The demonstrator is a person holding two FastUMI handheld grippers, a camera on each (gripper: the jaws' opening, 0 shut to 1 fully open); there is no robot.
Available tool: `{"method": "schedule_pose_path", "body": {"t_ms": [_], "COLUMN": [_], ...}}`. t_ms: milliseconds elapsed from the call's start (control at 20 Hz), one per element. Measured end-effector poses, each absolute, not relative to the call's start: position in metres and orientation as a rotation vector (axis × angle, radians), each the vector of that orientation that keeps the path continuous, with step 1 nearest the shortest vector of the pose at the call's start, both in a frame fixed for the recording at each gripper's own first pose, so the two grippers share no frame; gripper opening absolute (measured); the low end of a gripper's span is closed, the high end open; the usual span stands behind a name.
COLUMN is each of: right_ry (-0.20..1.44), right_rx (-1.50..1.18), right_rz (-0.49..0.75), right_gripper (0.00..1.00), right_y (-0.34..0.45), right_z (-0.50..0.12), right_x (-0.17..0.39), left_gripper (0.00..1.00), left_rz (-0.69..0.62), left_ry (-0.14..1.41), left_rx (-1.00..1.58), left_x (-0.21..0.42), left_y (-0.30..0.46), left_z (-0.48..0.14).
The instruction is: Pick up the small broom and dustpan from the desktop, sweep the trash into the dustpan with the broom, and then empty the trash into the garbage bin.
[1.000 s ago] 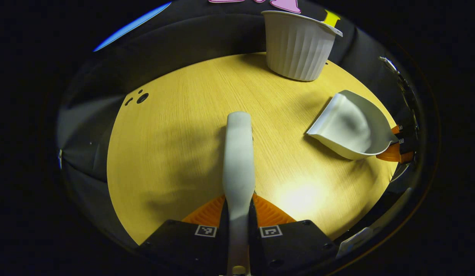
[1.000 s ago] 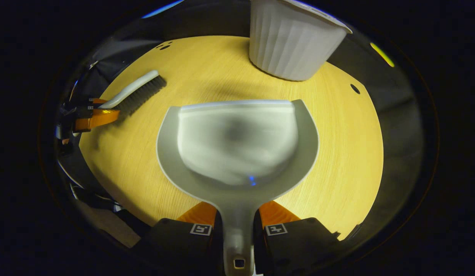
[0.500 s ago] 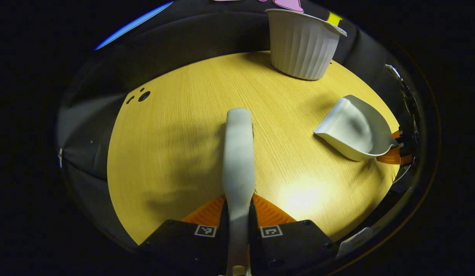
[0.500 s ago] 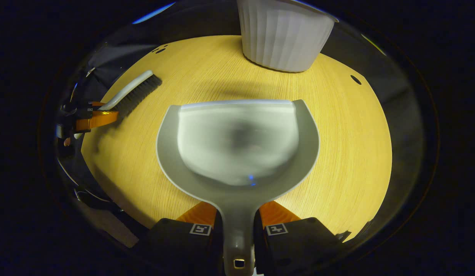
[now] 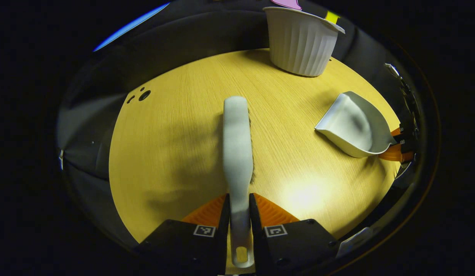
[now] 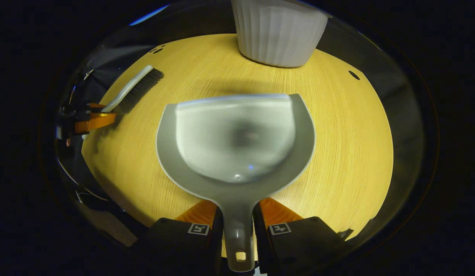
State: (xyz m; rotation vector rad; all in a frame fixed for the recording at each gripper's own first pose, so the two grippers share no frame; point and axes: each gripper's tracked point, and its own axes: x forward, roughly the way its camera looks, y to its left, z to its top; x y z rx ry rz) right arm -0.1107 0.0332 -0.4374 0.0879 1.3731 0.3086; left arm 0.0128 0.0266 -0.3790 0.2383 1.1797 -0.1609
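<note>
1. While the left gripper [image 5: 239, 214] is clamped on the broom [image 5: 237, 145] handle mid-desk [image 5: 176, 153], the right gripper [image 6: 237, 226] grips the dustpan [image 6: 235, 138] near the desk's right edge.
2. No trash is visible on the desk or in the pan; the garbage bin [image 5: 300, 42] stands at the far edge.
3. Judging so, emptying looks done.

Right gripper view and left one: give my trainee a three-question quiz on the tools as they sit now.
1. True or false: the dustpan holds visible trash.
2. The white ribbed bin stands: A) at the far edge of the table, B) on the floor, C) inside the dustpan.
3. Fill in: the left tongs flank the handle of the ____.

Key:
1. False; its scoop looks empty.
2. A.
3. Broom. The right tongs flank the dustpan's handle.
</note>
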Motion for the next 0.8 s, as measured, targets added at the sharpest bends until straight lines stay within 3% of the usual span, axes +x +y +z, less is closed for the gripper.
{"method": "schedule_pose_path", "body": {"t_ms": [150,200,500,800], "right_ry": [1.351,1.334,1.174,0.909], "right_rx": [0.081,0.088,0.120,0.092], "right_rz": [0.319,0.320,0.296,0.311], "right_gripper": [0.45,0.41,0.42,0.41], "right_y": [0.030,0.029,0.012,0.009], "right_z": [-0.423,-0.417,-0.356,-0.273], "right_x": [-0.113,-0.113,-0.100,-0.067], "left_gripper": [0.32,0.36,0.32,0.32], "left_rz": [-0.165,-0.163,-0.142,-0.130], "left_ry": [1.163,1.156,1.039,0.742], "left_rx": [0.251,0.257,0.265,0.144], "left_x": [0.009,0.009,0.007,0.029], "left_y": [0.026,0.028,0.028,-0.001], "left_z": [-0.371,-0.368,-0.317,-0.214]}}
